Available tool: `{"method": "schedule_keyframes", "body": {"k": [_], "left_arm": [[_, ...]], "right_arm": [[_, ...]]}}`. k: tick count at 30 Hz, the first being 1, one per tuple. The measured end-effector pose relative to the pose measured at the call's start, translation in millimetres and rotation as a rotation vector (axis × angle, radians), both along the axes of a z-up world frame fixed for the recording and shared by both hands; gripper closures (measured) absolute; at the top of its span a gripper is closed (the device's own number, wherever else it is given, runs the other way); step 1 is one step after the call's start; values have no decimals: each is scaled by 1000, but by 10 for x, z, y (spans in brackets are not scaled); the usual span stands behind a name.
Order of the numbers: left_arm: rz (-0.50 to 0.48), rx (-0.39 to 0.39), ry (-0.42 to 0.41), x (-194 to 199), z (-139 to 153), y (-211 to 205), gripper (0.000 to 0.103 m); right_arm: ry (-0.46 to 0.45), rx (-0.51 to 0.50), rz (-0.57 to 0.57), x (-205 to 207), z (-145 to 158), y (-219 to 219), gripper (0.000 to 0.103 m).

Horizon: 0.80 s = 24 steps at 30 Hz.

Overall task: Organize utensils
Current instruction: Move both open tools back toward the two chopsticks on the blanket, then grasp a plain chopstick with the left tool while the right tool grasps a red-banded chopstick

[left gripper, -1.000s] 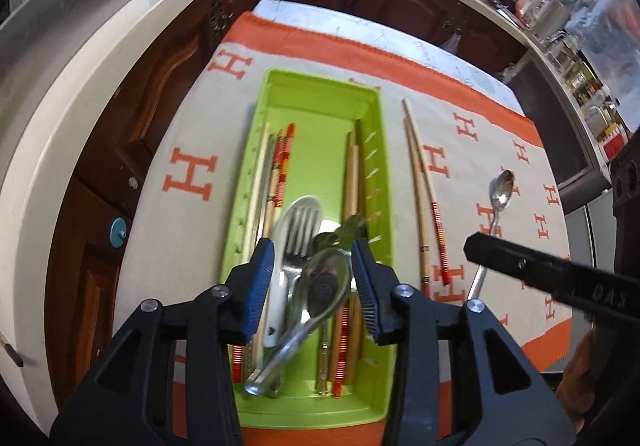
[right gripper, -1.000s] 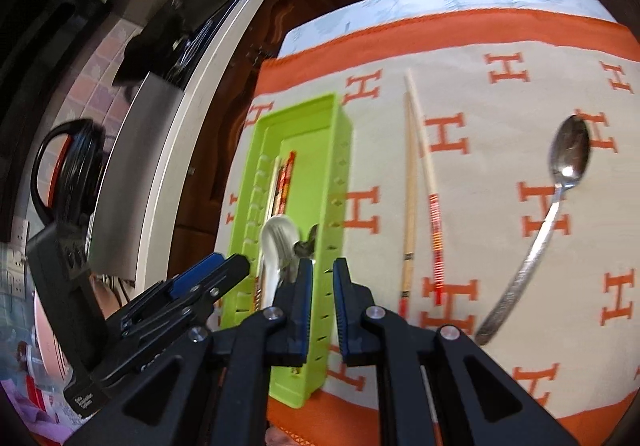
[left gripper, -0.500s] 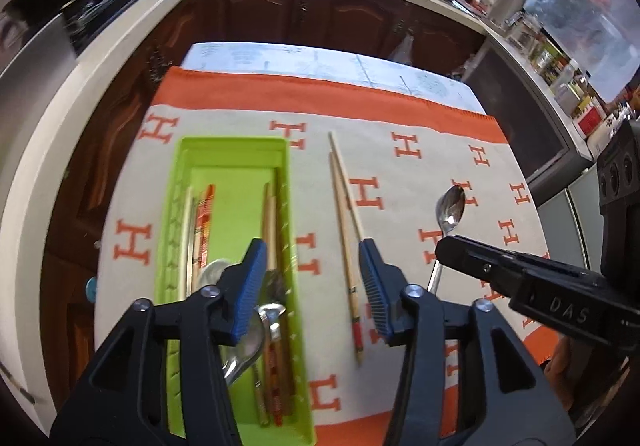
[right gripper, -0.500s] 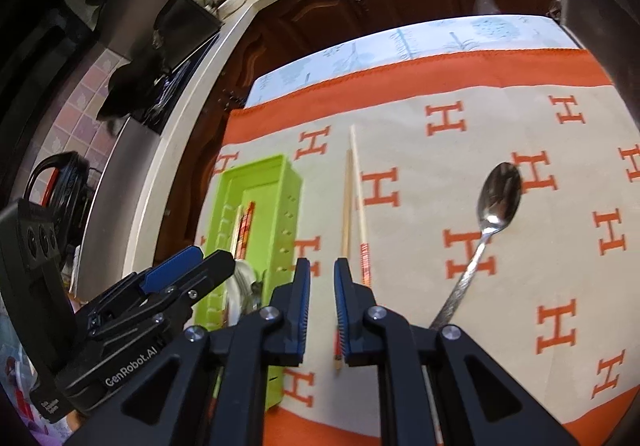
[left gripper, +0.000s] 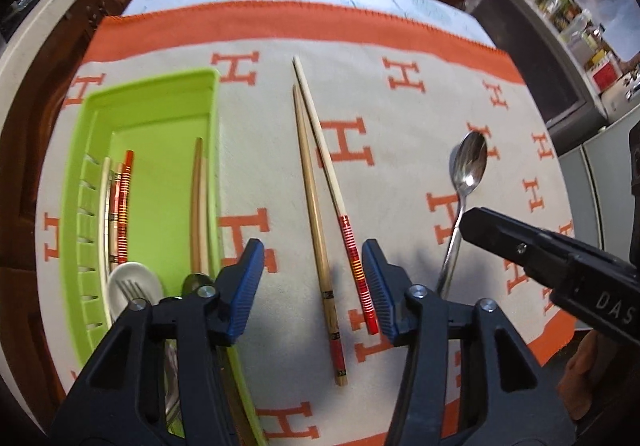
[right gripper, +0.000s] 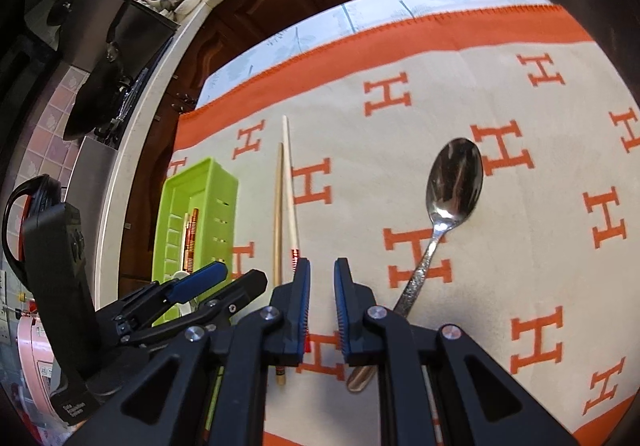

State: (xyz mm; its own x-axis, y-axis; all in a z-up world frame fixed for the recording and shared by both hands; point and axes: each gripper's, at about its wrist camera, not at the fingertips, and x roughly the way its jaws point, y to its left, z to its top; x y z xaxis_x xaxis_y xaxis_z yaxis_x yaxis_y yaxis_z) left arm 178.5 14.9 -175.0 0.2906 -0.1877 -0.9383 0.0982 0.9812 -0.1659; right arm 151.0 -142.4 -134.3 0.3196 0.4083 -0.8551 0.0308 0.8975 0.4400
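My left hand-held gripper (left gripper: 312, 286) hangs spread wide and empty, with the two chopsticks (left gripper: 320, 205) lying on the cloth (left gripper: 400, 117) right between its fingers. I read that spread as room to straddle both sticks at their thick decorated ends, which lie nearest me.

They touch near their far tips and fan apart toward me, so one pinch may not gather both.

Left of that gripper sits the green tray (left gripper: 152, 97), already holding chopsticks along its walls and a fork (left gripper: 134, 292) over something white at the near end. Sorted pieces go in lengthwise, so these should fit the same way.

My right hand-held gripper (right gripper: 322, 306) is nearly closed with only a narrow slit, holding nothing. The spoon (right gripper: 452, 181) lies just right of it, bowl away, handle slanting under the right finger. I'd say it waits there for the spoon.
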Motion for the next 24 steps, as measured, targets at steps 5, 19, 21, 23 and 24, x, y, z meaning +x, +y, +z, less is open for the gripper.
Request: {"method": "schedule_keyframes", "body": {"k": [5, 19, 21, 23, 24], "left_arm": [[-21, 29, 60, 42, -186, -78, 74], [-87, 151, 92, 24, -362, -362, 76], [-90, 161, 93, 35, -371, -378, 76], [-89, 165, 96, 44, -368, -380, 76], [-89, 168, 98, 47, -368, -403, 76]], "right_arm": [[14, 22, -2, 22, -72, -44, 91], [20, 56, 2, 36, -120, -73, 91], [17, 57, 3, 32, -111, -76, 91], [14, 60, 4, 26, -99, -84, 91], [13, 60, 4, 23, -96, -90, 91]]}}
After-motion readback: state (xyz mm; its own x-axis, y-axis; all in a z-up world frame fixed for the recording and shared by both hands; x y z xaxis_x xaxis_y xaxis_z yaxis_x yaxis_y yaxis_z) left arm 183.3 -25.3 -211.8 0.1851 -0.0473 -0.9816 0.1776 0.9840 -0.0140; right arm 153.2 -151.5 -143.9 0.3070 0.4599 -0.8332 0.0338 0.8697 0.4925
